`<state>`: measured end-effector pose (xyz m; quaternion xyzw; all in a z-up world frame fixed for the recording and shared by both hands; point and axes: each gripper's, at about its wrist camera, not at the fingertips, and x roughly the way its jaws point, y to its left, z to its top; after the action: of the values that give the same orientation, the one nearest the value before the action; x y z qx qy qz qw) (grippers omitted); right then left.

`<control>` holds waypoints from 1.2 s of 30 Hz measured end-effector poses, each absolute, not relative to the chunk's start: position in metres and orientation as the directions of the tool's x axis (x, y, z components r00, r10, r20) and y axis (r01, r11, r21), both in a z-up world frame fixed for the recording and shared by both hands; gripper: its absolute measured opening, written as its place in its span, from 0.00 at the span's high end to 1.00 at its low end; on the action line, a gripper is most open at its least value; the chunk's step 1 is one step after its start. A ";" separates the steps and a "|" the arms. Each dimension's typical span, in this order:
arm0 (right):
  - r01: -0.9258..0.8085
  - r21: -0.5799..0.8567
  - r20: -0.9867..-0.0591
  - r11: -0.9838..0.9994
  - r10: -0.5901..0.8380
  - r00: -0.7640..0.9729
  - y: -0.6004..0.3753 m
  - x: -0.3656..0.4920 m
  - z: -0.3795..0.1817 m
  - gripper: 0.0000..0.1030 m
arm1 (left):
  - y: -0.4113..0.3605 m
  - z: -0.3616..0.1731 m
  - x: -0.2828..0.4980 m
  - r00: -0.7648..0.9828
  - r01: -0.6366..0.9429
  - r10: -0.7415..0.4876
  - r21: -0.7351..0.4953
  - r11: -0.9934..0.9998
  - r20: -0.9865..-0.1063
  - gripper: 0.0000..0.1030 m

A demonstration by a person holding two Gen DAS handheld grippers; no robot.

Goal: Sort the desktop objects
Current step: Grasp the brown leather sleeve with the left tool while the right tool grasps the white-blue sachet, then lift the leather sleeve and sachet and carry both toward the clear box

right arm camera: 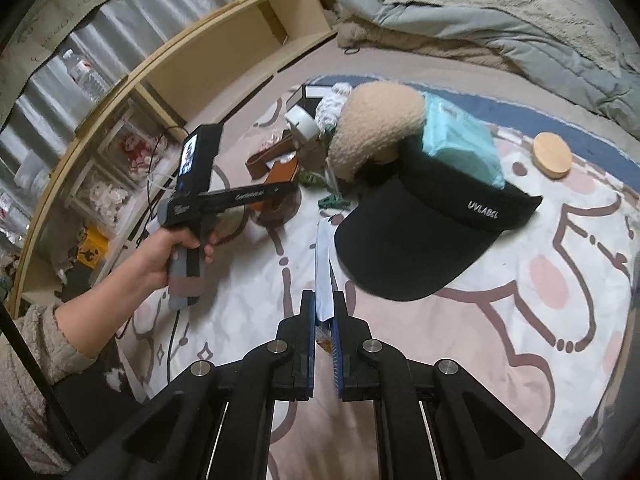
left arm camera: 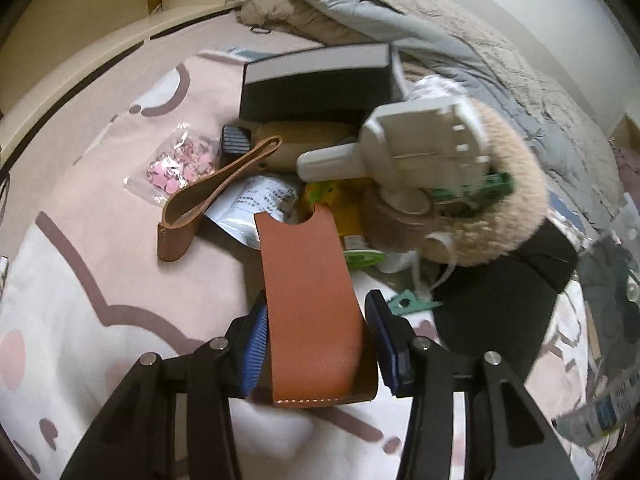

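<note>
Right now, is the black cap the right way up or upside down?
Right way up. The black cap lies brim-down on the blanket, its white lettering reading upright, with a teal packet on top.

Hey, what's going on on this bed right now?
A person is sorting a heap of odds and ends on a patterned blanket with handheld tongs in each hand. The left tongs are closed on a brown leather sleeve. The right tongs are shut on a thin flat packet. A black visor, a fluffy beige thing and a black box still lie in the pile.
</note>
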<state>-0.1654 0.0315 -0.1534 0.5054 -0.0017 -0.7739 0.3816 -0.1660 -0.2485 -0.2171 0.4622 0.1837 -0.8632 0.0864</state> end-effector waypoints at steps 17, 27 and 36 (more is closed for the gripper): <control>0.602 0.344 -0.714 -0.721 -0.617 -0.331 0.039 -0.146 -0.106 0.92 | -0.219 -0.149 -0.124 -0.623 0.258 0.049 -0.265 -0.929 -0.781 0.55; 0.598 0.320 -0.653 -0.735 -0.628 -0.422 0.055 -0.139 -0.071 0.92 | -0.205 -0.104 -0.101 -0.676 0.232 0.027 -0.247 -0.941 -0.737 0.55; 0.588 0.305 -0.595 -0.749 -0.632 -0.497 0.070 -0.129 -0.041 0.92 | -0.165 -0.063 -0.083 -0.716 0.147 0.071 -0.249 -0.957 -0.694 0.55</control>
<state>-0.1289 0.0704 -0.0410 0.3566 -0.0307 -0.8645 0.3528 -0.0834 -0.1654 -0.0625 0.3762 0.1447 -0.9150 0.0208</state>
